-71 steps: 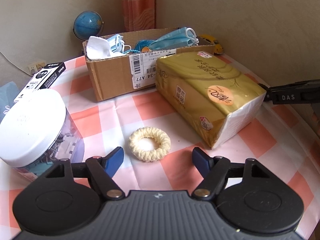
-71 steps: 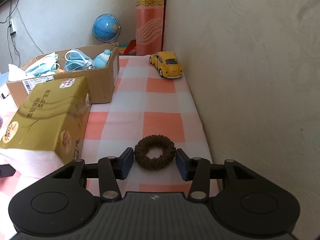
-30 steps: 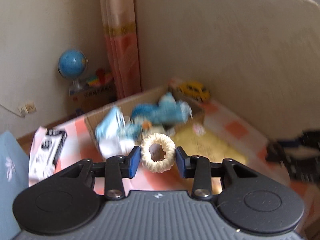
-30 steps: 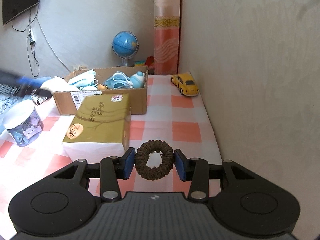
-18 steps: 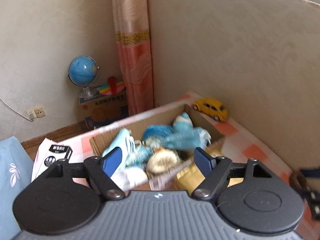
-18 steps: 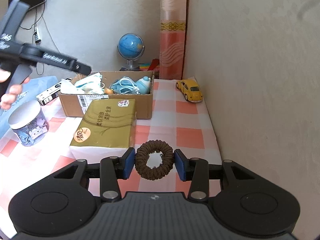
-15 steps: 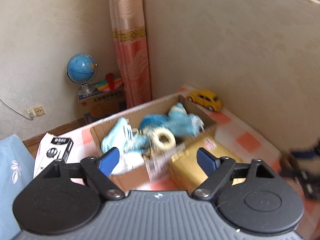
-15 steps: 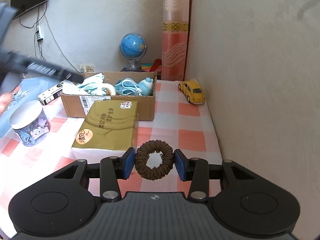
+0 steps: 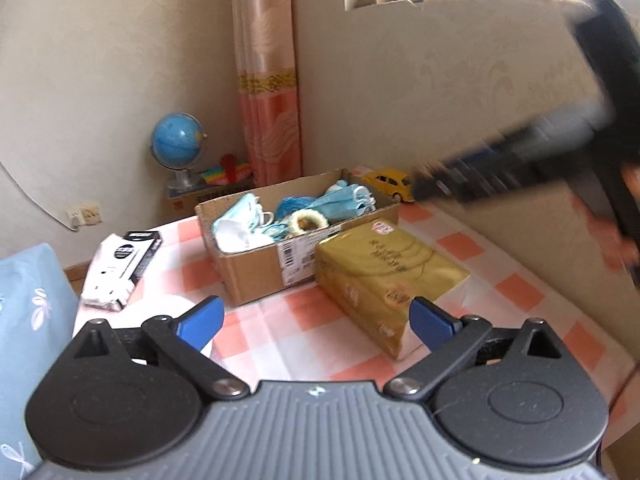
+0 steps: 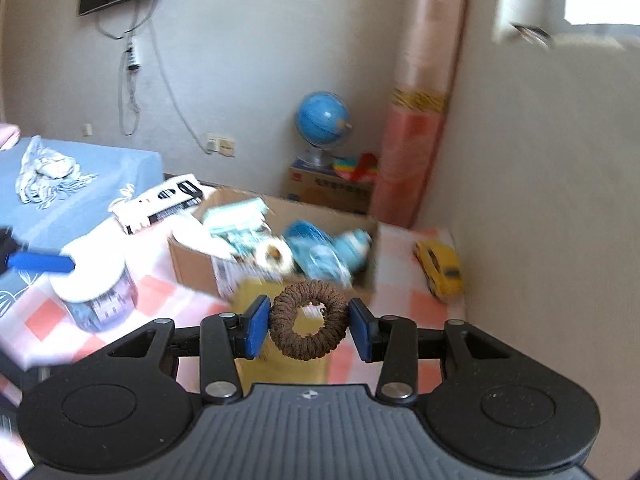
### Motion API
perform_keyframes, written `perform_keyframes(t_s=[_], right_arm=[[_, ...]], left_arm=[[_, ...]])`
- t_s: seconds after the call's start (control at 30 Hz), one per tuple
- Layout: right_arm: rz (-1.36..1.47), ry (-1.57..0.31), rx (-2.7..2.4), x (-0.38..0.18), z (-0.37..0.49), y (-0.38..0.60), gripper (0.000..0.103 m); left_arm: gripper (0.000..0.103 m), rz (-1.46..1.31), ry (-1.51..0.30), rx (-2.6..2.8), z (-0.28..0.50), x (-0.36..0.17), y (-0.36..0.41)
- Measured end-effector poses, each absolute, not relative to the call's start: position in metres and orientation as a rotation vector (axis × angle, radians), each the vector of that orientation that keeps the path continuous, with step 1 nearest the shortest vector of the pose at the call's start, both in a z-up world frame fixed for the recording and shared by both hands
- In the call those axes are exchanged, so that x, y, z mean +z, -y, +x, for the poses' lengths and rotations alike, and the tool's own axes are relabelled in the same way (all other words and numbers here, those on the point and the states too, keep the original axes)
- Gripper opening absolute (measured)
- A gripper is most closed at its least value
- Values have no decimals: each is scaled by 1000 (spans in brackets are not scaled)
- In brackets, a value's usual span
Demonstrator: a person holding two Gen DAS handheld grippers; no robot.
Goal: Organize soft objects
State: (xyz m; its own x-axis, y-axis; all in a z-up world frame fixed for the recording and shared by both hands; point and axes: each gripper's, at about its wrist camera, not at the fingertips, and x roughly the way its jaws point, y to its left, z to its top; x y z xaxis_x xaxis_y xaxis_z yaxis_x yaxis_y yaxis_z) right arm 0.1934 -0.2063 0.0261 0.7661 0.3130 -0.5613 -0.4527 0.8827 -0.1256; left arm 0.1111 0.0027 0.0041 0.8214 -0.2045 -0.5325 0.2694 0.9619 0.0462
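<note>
My left gripper (image 9: 316, 322) is open and empty, held back above the checked table. The cream scrunchie (image 9: 308, 221) lies in the cardboard box (image 9: 260, 268) among blue face masks (image 9: 348, 200); it also shows in the right wrist view (image 10: 274, 257). My right gripper (image 10: 308, 326) is shut on a brown scrunchie (image 10: 308, 322) and holds it in the air in front of the box (image 10: 192, 264). The right gripper shows blurred in the left wrist view (image 9: 520, 160), above the table's right side.
A gold tissue pack (image 9: 384, 276) lies in front of the box. A yellow toy car (image 10: 440, 270) sits by the wall. A white-lidded jar (image 10: 96, 284) and a black-and-white carton (image 9: 120, 268) stand at the left. A globe (image 9: 178, 152) is behind.
The left gripper has pulled back and away from the box, open, with the cream scrunchie left inside. The right gripper has lifted and swung towards the box with the brown scrunchie.
</note>
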Motion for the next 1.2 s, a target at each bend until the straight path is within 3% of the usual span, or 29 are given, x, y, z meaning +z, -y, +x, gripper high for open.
perform_keyframes(t_s=[0.27,0.37,0.43,0.53,0.93,1.2], right_arm=[[-323,-578,483,40,280,144,48],[-320,-601,475,36,310,126,55],[-329,-614,473,31,325,118,81],[-318,-608,474,27,330,116,103],[-230,-724,388,15,300,148,103],[-132,-774,286,13,229,181,103]], left_arm=[[99,81,-572,-171,98,-6,-25],[99,68,-588,-142,97,-11,-33],[99,64,-596,-127,96,-13,-38],[99,56,-601,-118,95,-14,-42],[101,60,-574,-107,93,-9,-43],[102,55,-567,-84,95,3,-41]])
